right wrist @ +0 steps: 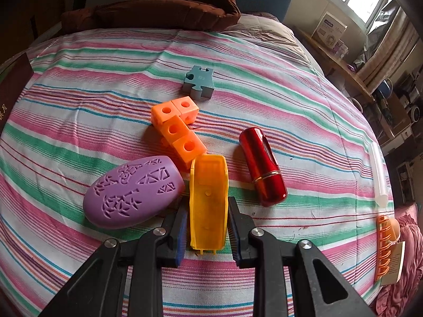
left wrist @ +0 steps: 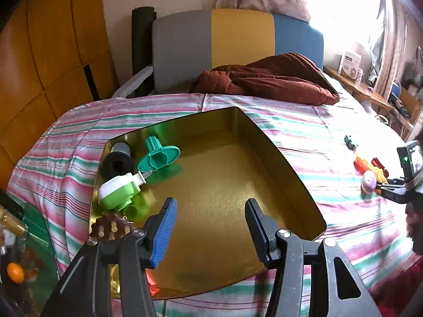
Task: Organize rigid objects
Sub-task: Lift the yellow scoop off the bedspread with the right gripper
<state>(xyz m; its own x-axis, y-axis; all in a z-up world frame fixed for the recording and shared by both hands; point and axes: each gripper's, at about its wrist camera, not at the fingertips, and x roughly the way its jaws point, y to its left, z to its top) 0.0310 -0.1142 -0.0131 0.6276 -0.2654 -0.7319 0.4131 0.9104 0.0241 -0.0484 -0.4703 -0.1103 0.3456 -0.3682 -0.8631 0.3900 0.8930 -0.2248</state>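
A gold tin tray (left wrist: 277,158) lies on the striped bed. In it are a black roll (left wrist: 117,162), a teal plastic piece (left wrist: 158,155), a green-and-white dispenser (left wrist: 119,190) and a brown studded object (left wrist: 113,227). My left gripper (left wrist: 208,227) is open and empty over the tray's near part. My right gripper (right wrist: 207,227) is shut on a yellow plastic case (right wrist: 208,203) resting on the bed. Beside the case lie a purple oval (right wrist: 132,192), orange cubes (right wrist: 177,129), a red lipstick tube (right wrist: 263,166) and a grey puzzle block (right wrist: 199,82).
A brown pillow (left wrist: 269,79) lies at the headboard. A clear tube (right wrist: 379,174) and an orange hair clip (right wrist: 384,248) lie at the bed's right edge. A shelf with boxes (right wrist: 330,31) stands to the right. A dark book (right wrist: 13,84) lies at the left.
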